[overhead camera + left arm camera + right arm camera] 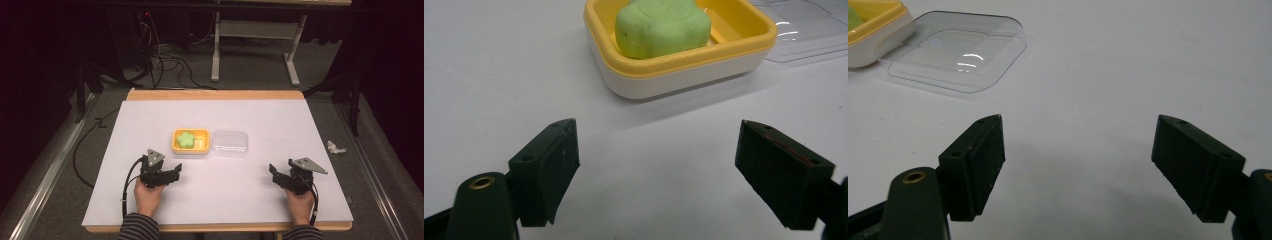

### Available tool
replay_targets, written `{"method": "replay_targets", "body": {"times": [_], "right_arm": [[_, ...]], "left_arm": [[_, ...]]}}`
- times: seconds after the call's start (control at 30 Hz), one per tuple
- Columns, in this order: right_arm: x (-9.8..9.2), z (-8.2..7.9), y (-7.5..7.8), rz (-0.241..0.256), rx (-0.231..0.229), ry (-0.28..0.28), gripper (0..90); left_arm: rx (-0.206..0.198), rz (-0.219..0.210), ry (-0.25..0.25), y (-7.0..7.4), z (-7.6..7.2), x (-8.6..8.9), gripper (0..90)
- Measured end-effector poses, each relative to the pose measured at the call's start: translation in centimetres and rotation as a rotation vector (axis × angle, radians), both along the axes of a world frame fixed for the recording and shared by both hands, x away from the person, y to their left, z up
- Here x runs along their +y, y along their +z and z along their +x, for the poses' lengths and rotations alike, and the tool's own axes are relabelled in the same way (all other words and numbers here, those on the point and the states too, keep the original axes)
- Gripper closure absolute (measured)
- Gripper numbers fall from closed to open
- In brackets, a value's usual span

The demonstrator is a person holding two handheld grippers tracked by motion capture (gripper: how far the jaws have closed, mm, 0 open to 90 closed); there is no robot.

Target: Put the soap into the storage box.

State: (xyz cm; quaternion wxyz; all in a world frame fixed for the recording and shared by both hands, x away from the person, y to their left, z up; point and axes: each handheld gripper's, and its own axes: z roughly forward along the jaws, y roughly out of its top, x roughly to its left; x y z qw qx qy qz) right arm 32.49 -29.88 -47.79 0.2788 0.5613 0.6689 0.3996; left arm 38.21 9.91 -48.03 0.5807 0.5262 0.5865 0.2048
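A yellow-and-white soap dish sits mid-table with a green soap bar lying in it. Its clear plastic lid lies flat on the table just right of the dish. In the left gripper view the dish and the green soap are close ahead of the jaws. My left gripper rests below the dish, open and holding nothing. My right gripper rests at the lower right, open and holding nothing. The right gripper view has the clear lid ahead to the left and a corner of the dish.
A white sheet covers the wooden table. A crumpled white scrap lies on the floor past the right edge. Cables and a table frame stand on the carpet beyond the far edge.
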Motion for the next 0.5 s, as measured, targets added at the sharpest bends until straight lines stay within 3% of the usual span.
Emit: {"method": "replay_targets", "body": {"times": [0.2, 0.3, 0.5], "right_arm": [[0.0, 0.0, 0.0, -0.002, -0.003, 0.002, 21.9], [0.0, -0.1, 0.0, 0.000, -0.003, -0.001, 22.0], [0.1, 0.0, 0.0, -0.005, -0.005, -0.001, 22.0]], "left_arm": [[-0.004, -0.025, 0.019, -0.8, -0.1, 0.1, 18.6], [-0.013, -0.012, 0.025, -0.9, -0.2, 0.0, 18.5], [-0.059, 0.074, 0.004, -1.2, -0.9, -0.9, 18.5]]}}
